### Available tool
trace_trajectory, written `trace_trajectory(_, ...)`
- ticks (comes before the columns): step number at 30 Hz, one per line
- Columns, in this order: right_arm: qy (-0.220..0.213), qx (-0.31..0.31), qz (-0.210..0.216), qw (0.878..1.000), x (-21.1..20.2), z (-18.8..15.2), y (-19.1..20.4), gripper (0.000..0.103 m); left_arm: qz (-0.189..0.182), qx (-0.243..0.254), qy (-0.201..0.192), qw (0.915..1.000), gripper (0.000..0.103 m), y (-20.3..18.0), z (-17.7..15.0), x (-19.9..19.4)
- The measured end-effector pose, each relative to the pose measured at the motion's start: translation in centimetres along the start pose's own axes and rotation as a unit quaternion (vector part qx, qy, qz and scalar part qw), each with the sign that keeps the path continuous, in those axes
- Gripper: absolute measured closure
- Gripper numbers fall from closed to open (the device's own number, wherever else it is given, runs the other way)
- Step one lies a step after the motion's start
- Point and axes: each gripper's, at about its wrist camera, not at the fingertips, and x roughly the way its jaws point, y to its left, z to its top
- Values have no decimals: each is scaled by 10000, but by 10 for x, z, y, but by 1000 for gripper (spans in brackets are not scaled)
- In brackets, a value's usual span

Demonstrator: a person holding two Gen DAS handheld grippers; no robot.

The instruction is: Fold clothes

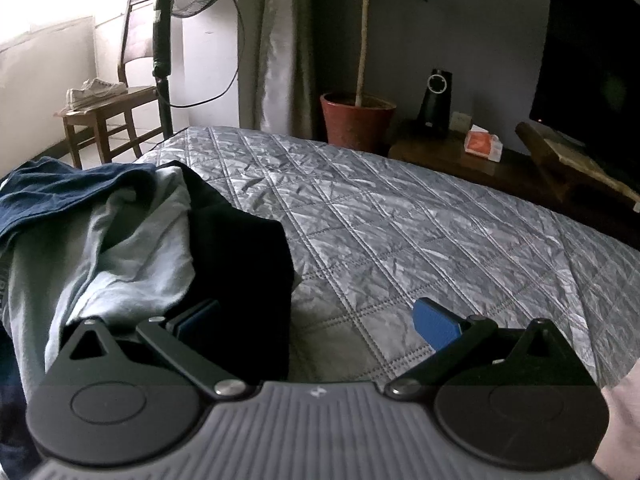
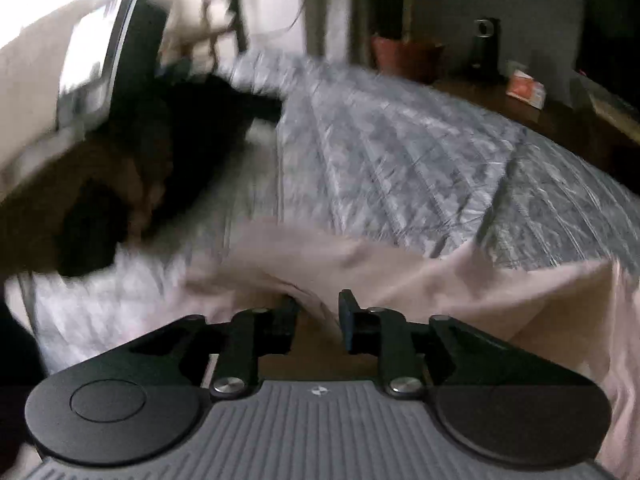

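In the left wrist view a pile of clothes lies on the left of the bed: a black garment (image 1: 248, 264), a light blue garment (image 1: 120, 256) and a dark blue one (image 1: 60, 192). My left gripper (image 1: 316, 320) is open, its left finger against the black garment, its right finger over the bare quilt. In the blurred right wrist view my right gripper (image 2: 318, 314) is shut on a fold of a pale pink garment (image 2: 400, 276) that spreads across the near side of the bed. The black garment (image 2: 192, 136) shows further left.
The bed has a grey quilted cover (image 1: 400, 220). Behind it stand a red plant pot (image 1: 356, 120), a wooden side table (image 1: 460, 156) with a speaker (image 1: 436, 100) and a tissue pack (image 1: 482, 144), a standing fan (image 1: 164, 40) and a wooden chair (image 1: 108, 112).
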Motion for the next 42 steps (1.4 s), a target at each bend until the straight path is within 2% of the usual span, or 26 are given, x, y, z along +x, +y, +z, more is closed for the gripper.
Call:
trace_trajectory(1, -50, 268, 97, 9996, -4, 5, -9, 47, 4, -12, 3, 10000, 1, 0, 0, 0)
trace_trajectory(2, -110, 530, 191, 9984, -8, 9, -18, 25, 4, -4, 1, 10000, 1, -1, 0, 0)
trace_trajectory(3, -233, 732, 255, 9967, -13, 14, -25, 21, 2, 15, -5, 10000, 1, -2, 0, 0)
trace_trajectory(4, -282, 813, 322, 9958, -16, 17, -29, 21, -4, 31, -3, 10000, 1, -2, 0, 0)
trace_trajectory(5, -154, 805, 583, 9949, -12, 25, -31, 21, -7, 28, 0, 10000, 1, -2, 1, 0)
trace_trajectory(8, 468, 767, 1545, 9839, 7, 46, -37, 19, -5, -1, 2, 10000, 1, 0, 1, 1)
trace_trajectory(11, 186, 584, 1574, 9856, 9, 60, -39, 23, -5, -26, 8, 10000, 1, 2, 2, 1)
trace_trajectory(12, 133, 483, 1247, 9909, 13, 66, -39, 23, -5, -34, 10, 10000, 1, 2, 3, 1)
trace_trajectory(14, 352, -439, 670, 9962, 31, 74, -23, 22, -20, -47, 11, 10000, 1, 3, 3, 1)
trace_trajectory(15, 494, -981, 471, 9928, 41, 77, -13, 23, -24, -51, 8, 10000, 1, 3, 3, 1)
trace_trajectory(18, 966, -2068, 712, 9710, 75, 77, 11, 23, -10, -134, 27, 9999, 1, 8, 4, 3)
trace_trajectory(21, 1216, -2364, 932, 9595, 100, 77, 19, 23, -15, -174, 55, 9998, 1, 10, 4, 4)
trace_trajectory(22, 1278, -2396, 927, 9579, 107, 77, 19, 25, -17, -183, 63, 9998, 1, 10, 4, 4)
trace_trajectory(25, 1367, -2213, 975, 9607, 123, 80, 11, 45, -17, -207, 85, 9997, 1, 11, 4, 5)
trace_trajectory(27, 1359, -2161, 1108, 9605, 123, 82, 9, 80, -4, -219, 91, 9997, 1, 11, 4, 5)
trace_trajectory(30, 1427, -2223, 1273, 9561, 118, 81, 12, 99, 7, -205, 92, 9997, 1, 10, 4, 5)
trace_trajectory(33, 1202, -1905, 1225, 9666, 110, 82, 2, 101, 12, -197, 89, 9998, 1, 11, 3, 4)
trace_trajectory(37, 443, -1508, 767, 9846, 77, 88, -12, 101, 11, -223, 89, 9997, 1, 11, 4, 4)
trace_trajectory(39, 7, -1600, 337, 9865, 53, 93, -12, 101, 21, -233, 89, 9997, 1, 11, 3, 4)
trace_trajectory(42, -582, -1626, -24, 9850, 11, 91, -4, 101, 27, -258, 83, 9996, 1, 11, 4, 4)
